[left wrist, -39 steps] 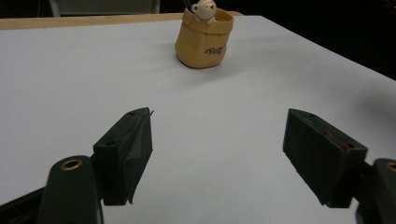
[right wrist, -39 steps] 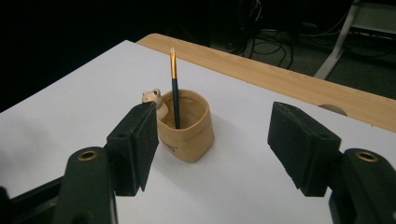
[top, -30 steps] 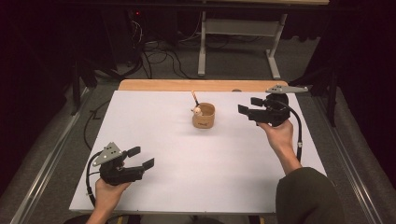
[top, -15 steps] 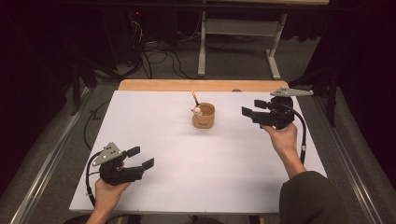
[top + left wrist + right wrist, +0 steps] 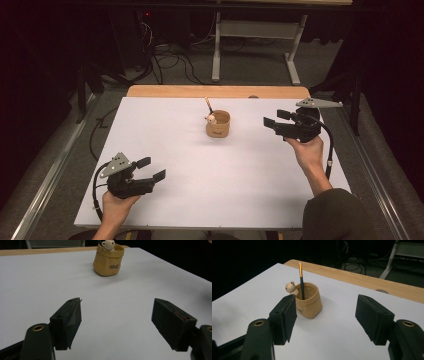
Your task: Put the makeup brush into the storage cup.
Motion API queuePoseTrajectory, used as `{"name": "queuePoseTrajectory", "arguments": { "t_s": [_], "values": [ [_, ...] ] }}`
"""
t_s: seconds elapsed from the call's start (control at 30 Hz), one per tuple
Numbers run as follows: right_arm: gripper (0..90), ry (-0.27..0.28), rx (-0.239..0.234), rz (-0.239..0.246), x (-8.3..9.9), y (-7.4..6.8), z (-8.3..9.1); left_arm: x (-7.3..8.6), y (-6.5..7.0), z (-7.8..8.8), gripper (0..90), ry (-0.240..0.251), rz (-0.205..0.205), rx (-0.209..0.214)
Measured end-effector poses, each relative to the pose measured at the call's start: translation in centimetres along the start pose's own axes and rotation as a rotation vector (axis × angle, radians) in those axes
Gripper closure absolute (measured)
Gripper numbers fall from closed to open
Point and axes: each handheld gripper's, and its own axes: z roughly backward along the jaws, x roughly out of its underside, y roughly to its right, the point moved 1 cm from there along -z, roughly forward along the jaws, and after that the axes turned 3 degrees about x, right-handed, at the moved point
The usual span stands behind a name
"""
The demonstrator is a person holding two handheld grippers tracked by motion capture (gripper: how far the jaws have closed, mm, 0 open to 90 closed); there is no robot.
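Note:
A tan pot [image 5: 218, 126] stands on the white tabletop [image 5: 200, 195], a little past its middle. A small bear figure [image 5: 212, 118] perches on its rim and a thin brush [image 5: 208, 105] stands upright inside. My right gripper [image 5: 275, 118] hovers to the right of the pot, jaws open and empty, pointing at it. In the right gripper view the pot [image 5: 308, 305] and the brush [image 5: 301, 282] sit just beyond the left jaw of that gripper [image 5: 325, 315]. My left gripper [image 5: 152, 168] rests open and empty near the front left corner. The left gripper view has the pot [image 5: 108, 262] far ahead of the open gripper [image 5: 117, 317].
A wooden strip [image 5: 215, 91] runs along the table's far edge. Beyond it are a grey desk frame [image 5: 257, 55] and cables [image 5: 170, 60] on the floor. Metal rails [image 5: 50, 175] flank the table. Wide bare tabletop lies between the two grippers.
My right gripper has drifted slightly to the right and toward the person, away from the pot. The left gripper and the pot have stayed put.

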Motion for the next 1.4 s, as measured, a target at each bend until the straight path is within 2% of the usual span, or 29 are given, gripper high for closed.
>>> {"name": "queuePoseTrajectory", "arguments": {
  "t_s": [1.4],
  "values": [
    [35.5, 0.039, 0.015, -0.043, 2.6, 1.3, 3.0, 0.0, 0.0, -0.1, 24.3, 0.002, 0.007, -0.001]
  ]
}}
